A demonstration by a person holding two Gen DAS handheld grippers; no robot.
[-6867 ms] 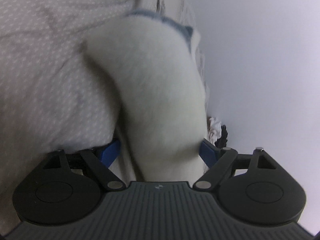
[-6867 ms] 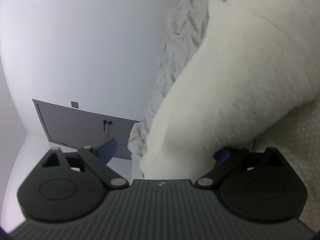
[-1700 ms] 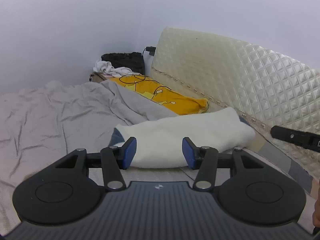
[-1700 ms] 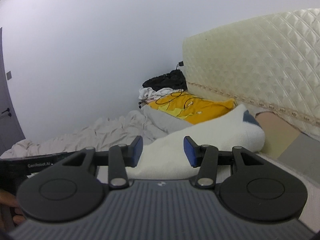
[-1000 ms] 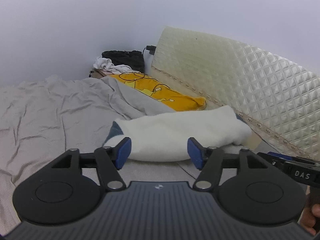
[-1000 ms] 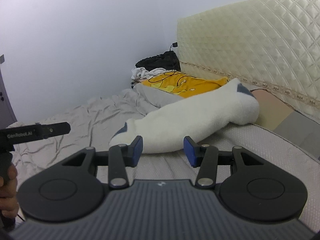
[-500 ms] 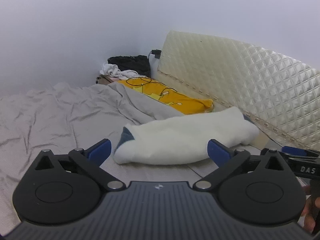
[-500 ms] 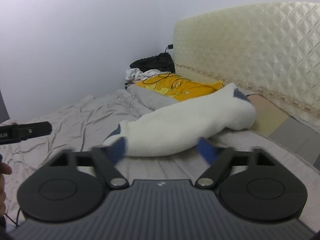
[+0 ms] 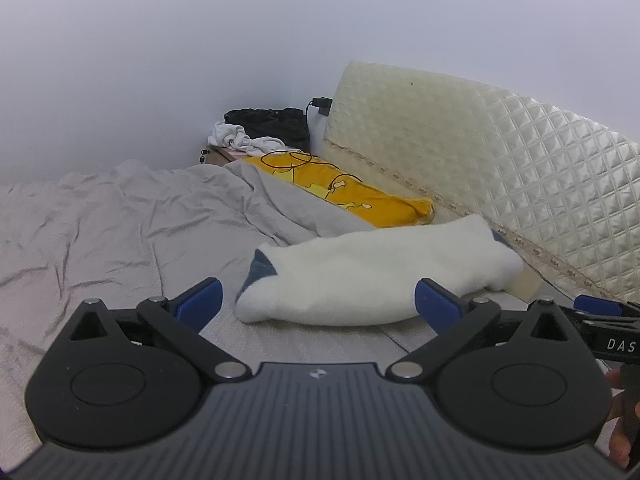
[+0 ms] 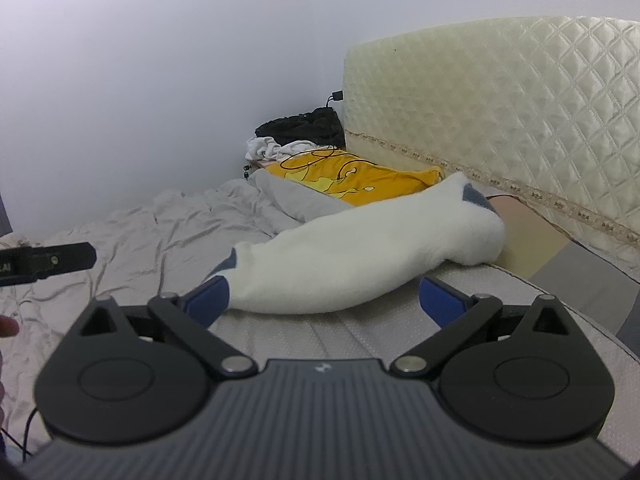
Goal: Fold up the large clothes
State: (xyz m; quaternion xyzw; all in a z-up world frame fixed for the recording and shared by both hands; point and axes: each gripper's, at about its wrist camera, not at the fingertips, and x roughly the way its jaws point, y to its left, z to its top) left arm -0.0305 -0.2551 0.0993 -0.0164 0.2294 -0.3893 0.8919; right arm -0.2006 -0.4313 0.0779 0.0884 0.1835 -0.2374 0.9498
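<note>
Folded white fleece (image 9: 376, 276) lies on grey bed (image 9: 120, 232) by quilted headboard (image 9: 500, 168); both grippers released.

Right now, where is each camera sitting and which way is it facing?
Left wrist: on the left gripper, facing the folded white garment and headboard; right gripper at the edge.
Right wrist: on the right gripper, same way; left gripper at left.
Shared: garment, yellow pillow, both jaws open.

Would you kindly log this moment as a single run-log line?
left gripper: open, just widened, empty | right gripper: open, just widened, empty | white fleece garment: folded bundle lying on bed, near headboard
</note>
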